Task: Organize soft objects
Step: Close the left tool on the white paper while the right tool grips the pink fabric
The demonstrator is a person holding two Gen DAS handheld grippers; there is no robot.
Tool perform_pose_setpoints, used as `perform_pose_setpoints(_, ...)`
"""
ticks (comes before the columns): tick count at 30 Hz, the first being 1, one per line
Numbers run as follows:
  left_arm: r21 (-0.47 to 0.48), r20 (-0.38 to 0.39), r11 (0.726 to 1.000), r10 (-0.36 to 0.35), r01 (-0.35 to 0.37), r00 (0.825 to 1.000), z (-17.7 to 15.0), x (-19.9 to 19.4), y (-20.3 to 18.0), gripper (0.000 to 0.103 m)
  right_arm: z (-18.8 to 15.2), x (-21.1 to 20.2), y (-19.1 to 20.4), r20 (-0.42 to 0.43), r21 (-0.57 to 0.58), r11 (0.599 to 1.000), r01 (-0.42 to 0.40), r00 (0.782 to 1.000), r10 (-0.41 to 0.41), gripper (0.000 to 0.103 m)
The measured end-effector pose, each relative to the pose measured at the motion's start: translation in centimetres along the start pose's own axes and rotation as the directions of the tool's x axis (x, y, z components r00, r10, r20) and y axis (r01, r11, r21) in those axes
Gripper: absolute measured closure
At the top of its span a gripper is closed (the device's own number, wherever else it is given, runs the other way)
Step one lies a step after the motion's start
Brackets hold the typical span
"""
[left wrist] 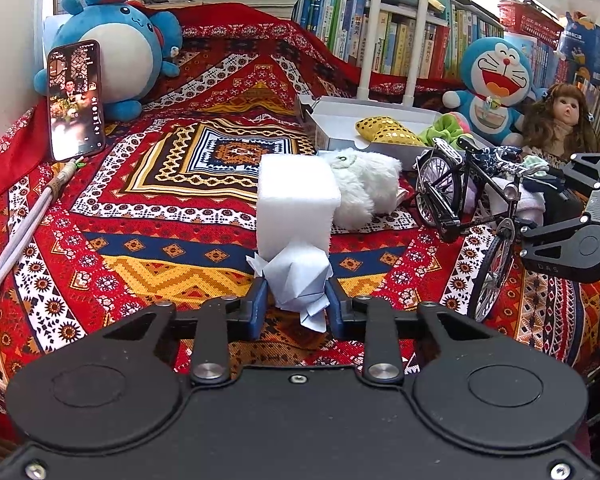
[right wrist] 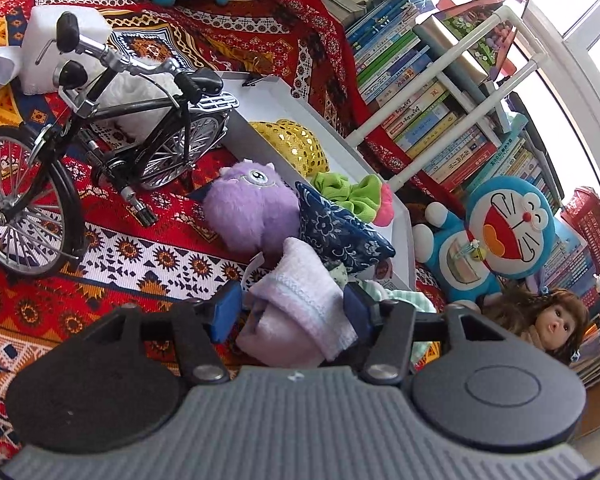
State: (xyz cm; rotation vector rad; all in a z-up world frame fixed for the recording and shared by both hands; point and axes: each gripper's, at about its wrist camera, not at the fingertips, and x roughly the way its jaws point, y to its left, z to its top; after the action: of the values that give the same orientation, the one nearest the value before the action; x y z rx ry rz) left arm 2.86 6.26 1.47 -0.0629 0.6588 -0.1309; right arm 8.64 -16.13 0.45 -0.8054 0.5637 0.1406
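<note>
On the patterned red cloth (left wrist: 148, 216) that covers the table, the left gripper (left wrist: 298, 300) is closed on a folded piece of pale paper (left wrist: 300, 280), its blue pads pinching the crumpled lower end. A white foam block (left wrist: 296, 204) stands just beyond the paper and seems to touch its top; a white furry toy (left wrist: 364, 188) lies against the block's far side. The right gripper (right wrist: 292, 312) has its jaws around a rolled lilac towel (right wrist: 300, 300): the far pad looks pressed to the cloth, but I cannot tell whether the near pad bears on it, so the grip may be only partial.

The white tray (right wrist: 404, 224), already holding a yellow sequinned pouch (right wrist: 296, 144) and a green scrunchie (right wrist: 344, 192), is probably where the soft things belong. A purple plush (right wrist: 248, 212) and a blue flowered cushion (right wrist: 340, 232) lie just beside the towel, at the tray's near wall.

Several things could go wrong. The paper is thin and held by one end, so it may tear or slide out if lifted briskly. Dragging it could tip the foam block onto the furry toy. The towel, loosely rolled, may unroll and snag the cushion. The model bicycle (right wrist: 112, 120) stands near both grippers, and a careless swing could knock it over.
</note>
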Motion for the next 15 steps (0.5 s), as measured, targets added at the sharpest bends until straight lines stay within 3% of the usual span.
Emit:
perform_pose_setpoints(3,-0.001,0.003,1.000,-0.005,0.005,1.000,0.0,-0.3,0.0,0.074,-0.1,0.1,-0.1,0.001,0.021,1.000,0.005,1.000,-0.005,0.043)
perform_pose_setpoints(5,-0.001,0.005,1.000,-0.013,0.013,1.000,0.0,-0.5,-0.1,0.074,-0.1,0.0,-0.3,0.008,0.041,0.999,0.002,1.000,-0.002,0.056)
perform_pose_setpoints(11,0.024,0.015,0.999,-0.035,0.035,0.999,0.1,-1.6,-0.9,0.075,-0.1,-0.7,-0.7,0.043,0.100,0.995,0.018,0.999,-0.022,0.077)
perform_pose_setpoints(15,0.041,0.032,0.998,-0.046,0.045,0.998,0.4,-2.5,-1.4,0.075,0.2,-1.6,-1.3,0.072,0.158,0.987,0.026,0.997,-0.038,0.086)
